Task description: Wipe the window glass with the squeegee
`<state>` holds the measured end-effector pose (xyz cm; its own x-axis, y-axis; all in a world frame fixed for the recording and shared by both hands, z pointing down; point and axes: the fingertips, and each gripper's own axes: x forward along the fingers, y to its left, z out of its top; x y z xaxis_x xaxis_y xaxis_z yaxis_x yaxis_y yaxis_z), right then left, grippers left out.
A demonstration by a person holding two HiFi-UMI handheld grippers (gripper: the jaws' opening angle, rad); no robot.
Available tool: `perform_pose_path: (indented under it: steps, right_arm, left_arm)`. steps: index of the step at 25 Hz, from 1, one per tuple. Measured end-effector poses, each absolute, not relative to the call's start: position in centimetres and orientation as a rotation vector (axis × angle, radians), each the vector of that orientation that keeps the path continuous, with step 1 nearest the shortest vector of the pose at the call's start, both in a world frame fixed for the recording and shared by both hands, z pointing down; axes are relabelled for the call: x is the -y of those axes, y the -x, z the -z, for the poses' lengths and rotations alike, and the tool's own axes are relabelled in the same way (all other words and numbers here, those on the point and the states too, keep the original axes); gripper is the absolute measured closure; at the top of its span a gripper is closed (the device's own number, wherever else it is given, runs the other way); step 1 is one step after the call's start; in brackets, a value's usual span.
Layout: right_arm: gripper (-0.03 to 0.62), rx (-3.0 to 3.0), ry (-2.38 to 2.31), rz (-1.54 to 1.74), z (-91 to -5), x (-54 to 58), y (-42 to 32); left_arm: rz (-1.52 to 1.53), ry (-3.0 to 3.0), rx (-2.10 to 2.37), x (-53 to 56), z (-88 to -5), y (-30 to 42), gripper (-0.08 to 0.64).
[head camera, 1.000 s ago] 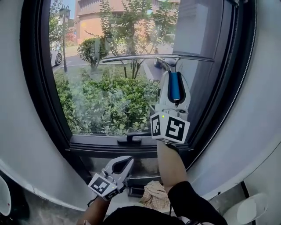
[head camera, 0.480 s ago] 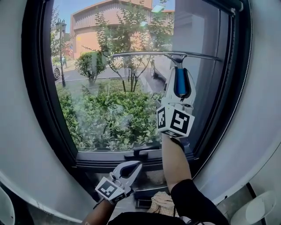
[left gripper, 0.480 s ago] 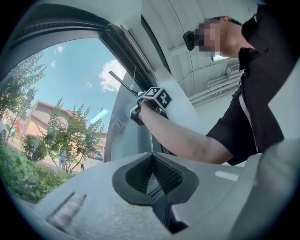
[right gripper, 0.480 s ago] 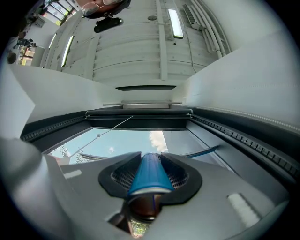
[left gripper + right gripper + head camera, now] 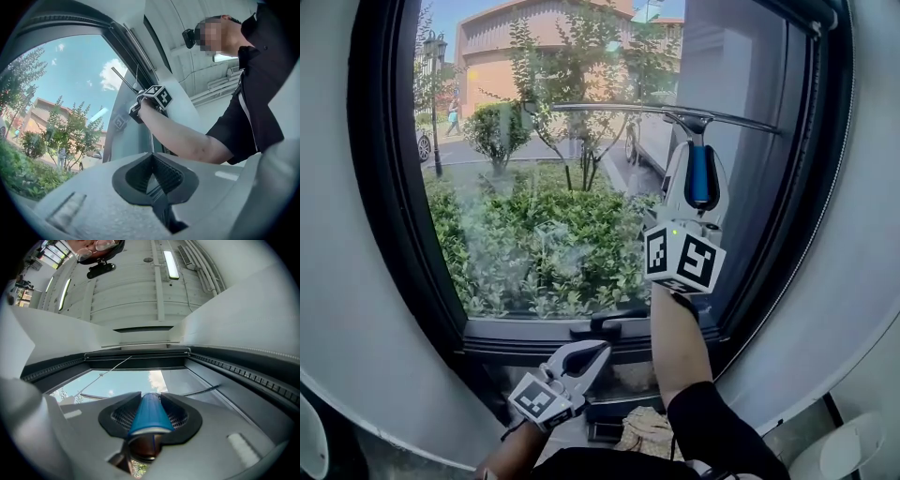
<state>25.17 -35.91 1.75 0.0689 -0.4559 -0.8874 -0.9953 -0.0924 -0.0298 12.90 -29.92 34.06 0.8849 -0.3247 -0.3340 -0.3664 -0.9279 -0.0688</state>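
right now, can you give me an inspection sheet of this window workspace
surface: window glass in a dark frame; shrubs and a building show through.
job's things: squeegee, blue handle, blade level high on the pane.
clutter: crumpled cloth low, under the window.
grippers: right hand-held gripper shut on the squeegee handle; left hand-held gripper shut, empty, near the window handle.
cables: one thin line under the frame top, unclear what.
surroundings: white wall around the frame.

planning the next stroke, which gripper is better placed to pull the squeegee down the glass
Right. The right gripper is shut on the squeegee, whose blade lies high across the window glass. The left gripper hangs low by the sill, shut and empty.
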Motion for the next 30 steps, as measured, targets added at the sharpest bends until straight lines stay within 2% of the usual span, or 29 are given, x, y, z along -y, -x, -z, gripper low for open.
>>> perform_pose_path:
  steps: [30]
  right_arm:
    - [0.46, -1.5, 1.73, -0.9, -7.1, 35.2, -25.3]
  left_arm:
    - [-0.441, 2.956, -0.573, 28.2, -36.0, -12.3, 0.561]
